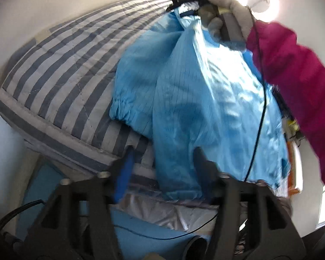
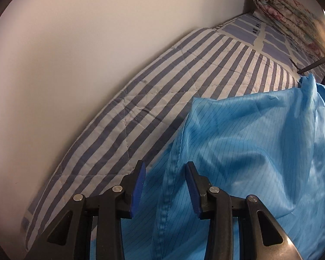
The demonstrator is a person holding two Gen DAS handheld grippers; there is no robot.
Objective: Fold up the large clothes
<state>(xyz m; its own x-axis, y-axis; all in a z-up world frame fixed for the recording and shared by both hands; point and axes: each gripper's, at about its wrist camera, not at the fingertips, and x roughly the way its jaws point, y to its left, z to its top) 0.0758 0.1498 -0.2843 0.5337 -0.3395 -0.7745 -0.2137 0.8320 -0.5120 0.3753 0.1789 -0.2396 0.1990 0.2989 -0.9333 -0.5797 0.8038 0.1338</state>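
Garment (image 1: 205,99), light blue, spread over striped bed quilt (image 1: 60,75).
Left gripper (image 1: 162,162): jaws held apart, hem seen between them, no pinch observed. Right gripper (image 2: 165,186): jaws apart around a raised fabric fold; pressing contact cannot be told.

- I count one light-blue pinstriped garment (image 2: 260,151) on my feeds.
- One striped quilted bed cover (image 2: 162,91).
- One rolled floral quilt (image 2: 288,13).
- Two hand-held grippers: left hand-held gripper (image 1: 164,162), right hand-held gripper (image 2: 165,184).
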